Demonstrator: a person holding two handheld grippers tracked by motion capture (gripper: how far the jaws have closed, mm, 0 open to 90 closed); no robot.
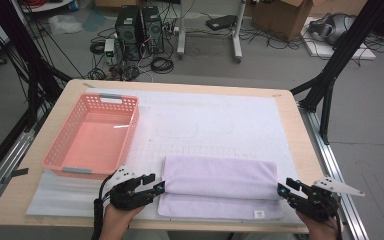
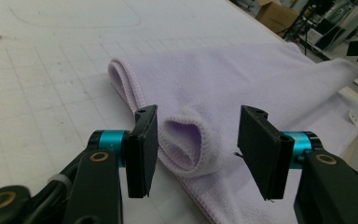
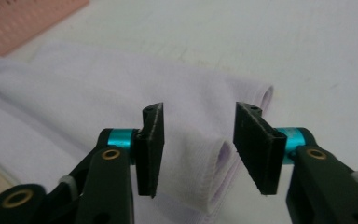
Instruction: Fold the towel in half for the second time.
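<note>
One folded towel [image 1: 219, 186]; one basket [image 1: 93, 135]; left gripper [image 1: 158, 187], right gripper [image 1: 281, 190] both apart, towel ends unclamped.

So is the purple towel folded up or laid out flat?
Folded. The purple towel has its far part doubled over towards the near edge, a single layer still showing in front, and rounded loops of cloth show at its ends.

Left gripper [image 1: 161, 188]: hand-held low, pointing inward, jaws parted, pads pressing nothing. Right gripper [image 1: 282, 190]: mirrored opposite, pointing inward, jaws likewise parted.
</note>
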